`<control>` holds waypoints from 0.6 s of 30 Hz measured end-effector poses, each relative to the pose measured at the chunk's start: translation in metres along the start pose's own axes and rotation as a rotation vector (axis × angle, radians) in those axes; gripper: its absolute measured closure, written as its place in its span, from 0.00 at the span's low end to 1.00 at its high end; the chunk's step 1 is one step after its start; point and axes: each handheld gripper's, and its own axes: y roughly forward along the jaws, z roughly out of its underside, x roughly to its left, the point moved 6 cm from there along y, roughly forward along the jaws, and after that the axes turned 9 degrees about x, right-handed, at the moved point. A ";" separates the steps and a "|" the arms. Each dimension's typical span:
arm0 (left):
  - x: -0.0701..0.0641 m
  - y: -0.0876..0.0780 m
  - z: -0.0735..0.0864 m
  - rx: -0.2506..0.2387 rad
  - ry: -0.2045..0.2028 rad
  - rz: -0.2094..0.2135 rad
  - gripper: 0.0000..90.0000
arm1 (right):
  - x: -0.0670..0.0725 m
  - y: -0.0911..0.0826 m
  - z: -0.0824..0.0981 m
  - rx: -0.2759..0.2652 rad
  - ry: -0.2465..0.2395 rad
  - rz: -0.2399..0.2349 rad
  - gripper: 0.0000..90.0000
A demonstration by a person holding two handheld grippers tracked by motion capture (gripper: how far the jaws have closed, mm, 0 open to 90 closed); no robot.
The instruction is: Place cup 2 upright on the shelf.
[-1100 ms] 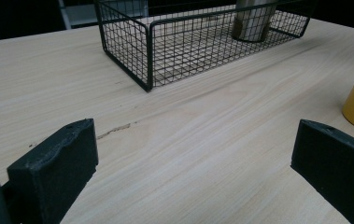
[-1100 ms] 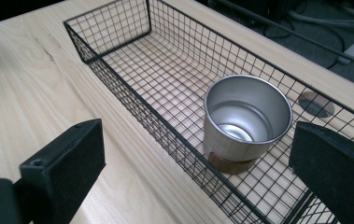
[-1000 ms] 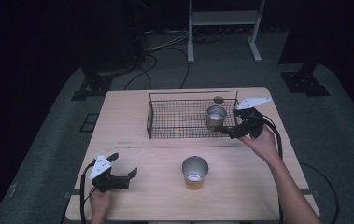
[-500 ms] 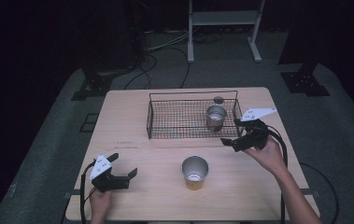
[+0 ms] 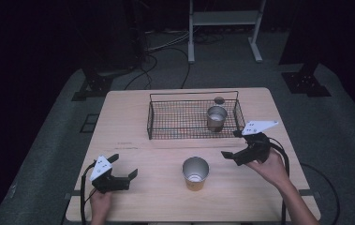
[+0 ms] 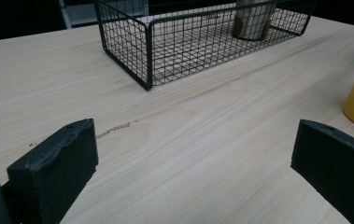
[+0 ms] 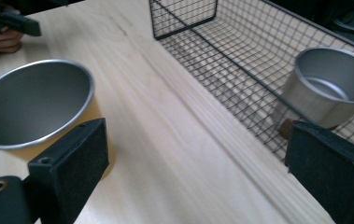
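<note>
a dark room frames the pale wooden table (image 5: 133, 126). the yellow steel-lined cup (image 5: 195, 173) stands upright near the front edge — left of the right gripper (image 5: 230, 146), whose empty jaws have just been closing a little yet stand apart. the left gripper (image 5: 125, 167) rests farther off, jaws wide.

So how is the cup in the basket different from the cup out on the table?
The cup in the basket is bare silver metal outside; the cup on the table is yellow outside. The basket cup stands inside the wire basket, near its right end; the yellow one stands on the bare wooden table, in front of the basket. The yellow cup looks taller. Both stand upright, are empty and have shiny metal insides.
</note>
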 end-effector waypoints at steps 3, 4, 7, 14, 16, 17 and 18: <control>0.000 0.000 0.000 0.000 0.002 0.000 0.00 | 0.009 0.002 0.005 0.009 -0.017 -0.010 0.06; 0.000 0.000 0.000 0.001 0.002 0.001 0.00 | 0.009 0.002 0.005 0.009 -0.017 -0.010 0.06; 0.000 0.000 0.000 0.000 0.002 0.001 0.00 | 0.017 0.003 0.009 0.011 -0.020 -0.027 0.06; 0.000 0.000 0.000 -0.002 -0.001 0.002 0.00 | 0.037 0.004 0.016 0.008 -0.040 -0.070 0.06; 0.000 0.000 0.000 -0.003 -0.002 0.001 0.00 | 0.042 0.004 0.016 0.003 -0.051 -0.074 0.06; 0.000 0.000 0.000 -0.002 -0.003 0.001 0.00 | 0.047 0.005 0.017 0.001 -0.054 -0.085 0.06; 0.000 0.000 0.000 -0.002 -0.003 0.001 0.00 | 0.047 0.005 0.017 0.001 -0.054 -0.085 0.06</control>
